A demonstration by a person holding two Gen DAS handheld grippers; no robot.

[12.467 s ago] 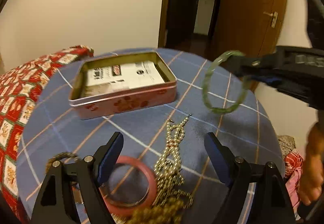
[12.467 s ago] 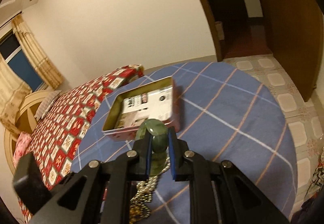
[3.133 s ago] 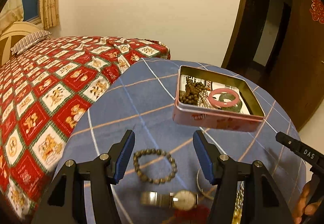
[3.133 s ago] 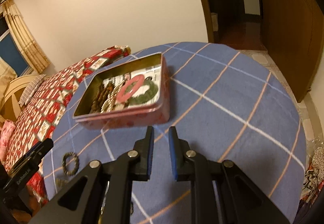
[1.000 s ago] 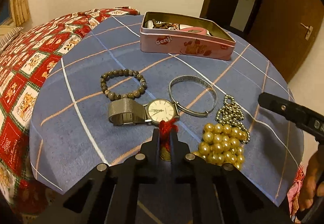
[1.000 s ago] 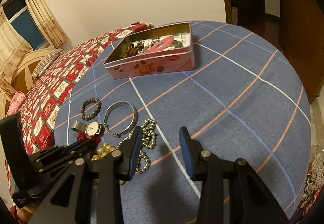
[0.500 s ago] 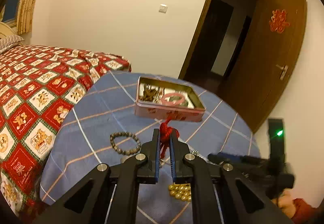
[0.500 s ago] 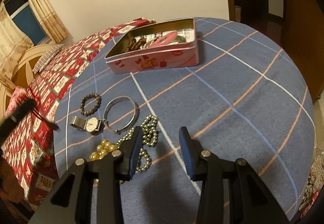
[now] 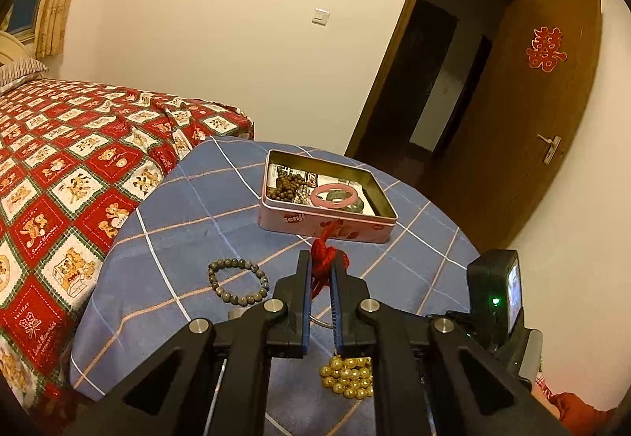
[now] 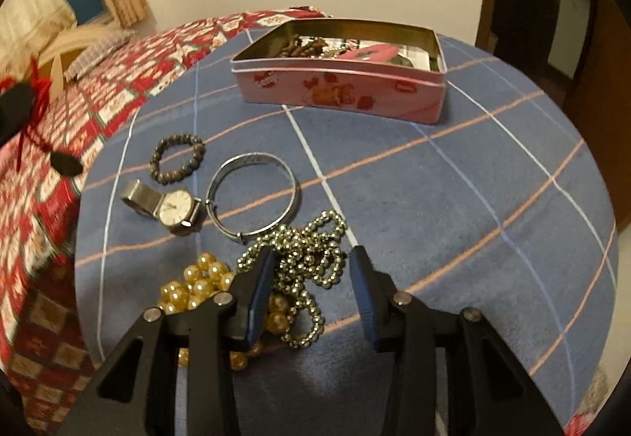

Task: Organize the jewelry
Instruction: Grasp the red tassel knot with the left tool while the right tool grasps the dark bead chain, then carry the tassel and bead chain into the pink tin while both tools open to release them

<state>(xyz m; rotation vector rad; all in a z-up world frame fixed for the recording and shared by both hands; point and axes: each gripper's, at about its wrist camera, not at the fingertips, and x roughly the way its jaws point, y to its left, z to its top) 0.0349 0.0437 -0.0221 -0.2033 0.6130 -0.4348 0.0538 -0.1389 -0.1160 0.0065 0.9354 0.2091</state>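
My left gripper (image 9: 319, 272) is shut on a red knotted cord (image 9: 327, 258) and holds it above the round table. In the right wrist view the cord (image 10: 37, 92) hangs at the far left with a dark pendant (image 10: 65, 161) below it. My right gripper (image 10: 311, 258) is low over a silver bead necklace (image 10: 311, 238). Its jaws are closing with the beads between them, and the pads do not touch the beads. The pink tin (image 9: 327, 225) (image 10: 339, 90) at the back holds brown beads, a pink bangle (image 9: 335, 195) and a green one.
A dark bead bracelet (image 10: 177, 158), a watch (image 10: 173, 209), a silver bangle (image 10: 252, 195) and gold beads (image 10: 201, 286) lie on the blue checked tablecloth (image 10: 453, 199). A bed with a red quilt (image 9: 59, 159) adjoins on the left. A dark doorway (image 9: 441, 88) opens behind.
The left gripper has risen with the red cord, lifting it off the table. The right gripper has come down and left over the silver bead necklace, and its jaws stand narrower.
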